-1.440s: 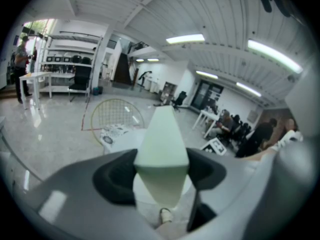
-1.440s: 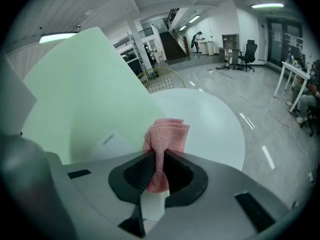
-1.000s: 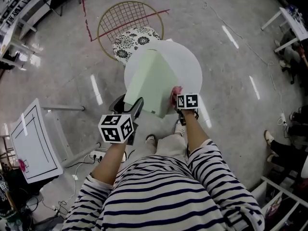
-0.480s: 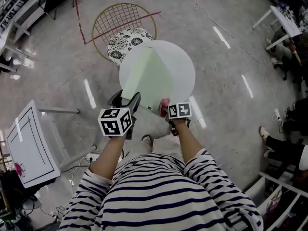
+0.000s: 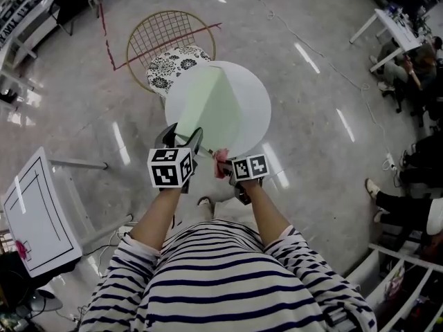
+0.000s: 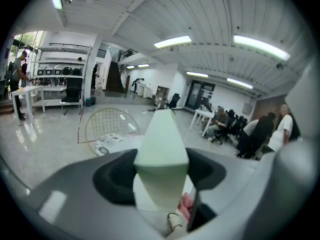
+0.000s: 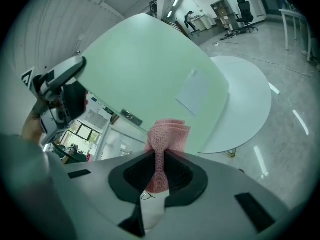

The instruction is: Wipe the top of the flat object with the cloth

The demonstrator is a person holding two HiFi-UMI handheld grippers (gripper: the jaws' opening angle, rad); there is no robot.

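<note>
Clamping the near corner of the pale green board (image 5: 211,106) in the left gripper (image 5: 184,140), with the jaws pressing on both of its faces. Holding that board over the round white table (image 5: 257,120), with the gripped corner jutting past the rim toward the person. Pinching a folded pink cloth (image 5: 221,162) in the right gripper (image 5: 230,169), jaws closed tight on its middle and the top fanning out above them. Hovering the cloth just beside the board's near edge, not showing clearly whether touching it. Facing a gold wire chair (image 5: 166,37) with a patterned cushion (image 5: 173,64) beyond the table.
</note>
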